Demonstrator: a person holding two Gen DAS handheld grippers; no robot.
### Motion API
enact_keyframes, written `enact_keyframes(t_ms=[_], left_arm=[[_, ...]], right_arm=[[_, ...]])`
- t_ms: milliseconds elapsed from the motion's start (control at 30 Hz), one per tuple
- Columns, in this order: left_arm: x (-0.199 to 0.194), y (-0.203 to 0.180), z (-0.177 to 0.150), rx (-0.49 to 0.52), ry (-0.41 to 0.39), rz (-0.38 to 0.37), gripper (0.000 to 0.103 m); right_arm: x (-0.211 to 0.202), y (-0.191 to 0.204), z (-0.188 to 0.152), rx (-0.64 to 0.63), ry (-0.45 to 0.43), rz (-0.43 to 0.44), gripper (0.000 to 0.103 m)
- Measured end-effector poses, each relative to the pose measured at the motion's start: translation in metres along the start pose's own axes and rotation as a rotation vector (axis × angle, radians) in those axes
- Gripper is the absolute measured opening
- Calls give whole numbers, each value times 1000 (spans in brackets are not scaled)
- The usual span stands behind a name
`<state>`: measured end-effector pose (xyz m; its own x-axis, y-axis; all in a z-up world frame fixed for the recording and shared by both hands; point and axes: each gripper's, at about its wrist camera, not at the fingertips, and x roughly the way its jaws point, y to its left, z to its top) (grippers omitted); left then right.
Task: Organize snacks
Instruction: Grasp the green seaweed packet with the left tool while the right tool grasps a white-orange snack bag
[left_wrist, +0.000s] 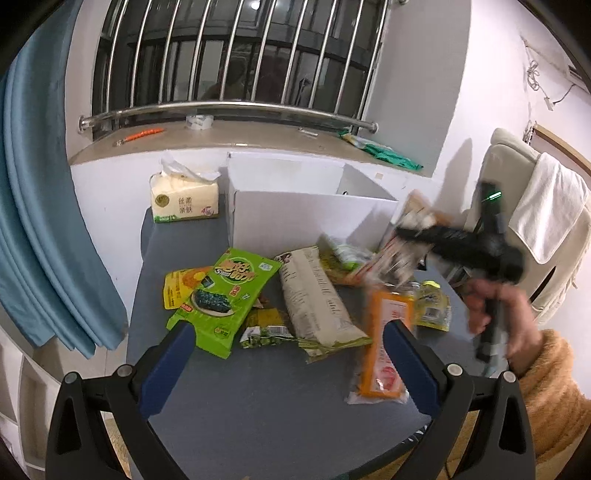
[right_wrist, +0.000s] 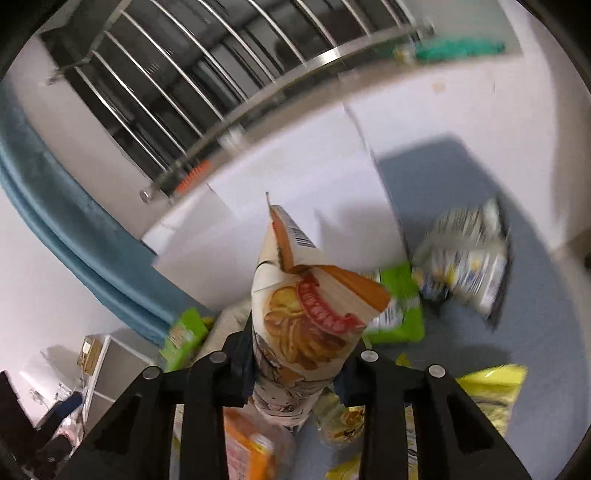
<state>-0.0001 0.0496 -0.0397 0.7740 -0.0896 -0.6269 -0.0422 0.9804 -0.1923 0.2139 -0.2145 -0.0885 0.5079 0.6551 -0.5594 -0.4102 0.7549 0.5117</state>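
Observation:
Several snack packs lie on the grey table (left_wrist: 258, 398): a green seaweed pack (left_wrist: 225, 295), a yellow pack (left_wrist: 181, 286), a long beige pack (left_wrist: 314, 299), an orange pack (left_wrist: 384, 347). My left gripper (left_wrist: 288, 365) is open and empty above the table's near part. My right gripper (right_wrist: 295, 373) is shut on a cream and orange chip bag (right_wrist: 306, 314), held in the air beside the white cardboard box (right_wrist: 295, 177). In the left wrist view the right gripper (left_wrist: 410, 236) and the bag (left_wrist: 413, 214) are blurred at the box's (left_wrist: 295, 218) right corner.
A tissue pack (left_wrist: 184, 201) stands left of the box. A window sill with bars (left_wrist: 229, 133) runs behind. A blue curtain (left_wrist: 40, 206) hangs at left. A chair with a white towel (left_wrist: 546, 210) stands at right. More snacks (right_wrist: 469, 258) lie on the table.

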Motion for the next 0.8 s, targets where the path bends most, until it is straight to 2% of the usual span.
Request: enact_keyframes(t_ms=[133, 233, 367, 533, 667, 700, 733, 800], left_arm=[[27, 11, 6, 16, 42, 16, 103], [52, 20, 14, 50, 77, 37, 103], [92, 34, 22, 94, 150, 74, 103], [138, 53, 27, 119, 240, 100, 102], [160, 64, 24, 94, 299, 89, 92], [164, 65, 24, 93, 310, 106, 82], [167, 64, 24, 108, 314, 137, 77], [163, 60, 24, 118, 300, 114, 65]], right_arm=[[-45, 22, 18, -83, -114, -16, 35], [-74, 34, 24, -106, -165, 25, 35], [-101, 52, 20, -163, -211, 32, 35], [-117, 58, 9, -165, -222, 64, 35], [-124, 55, 1, -150, -219, 73, 35], [-125, 54, -2, -149, -216, 68, 35], [-126, 52, -2, -146, -215, 66, 35], [-127, 50, -6, -142, -211, 63, 35]])
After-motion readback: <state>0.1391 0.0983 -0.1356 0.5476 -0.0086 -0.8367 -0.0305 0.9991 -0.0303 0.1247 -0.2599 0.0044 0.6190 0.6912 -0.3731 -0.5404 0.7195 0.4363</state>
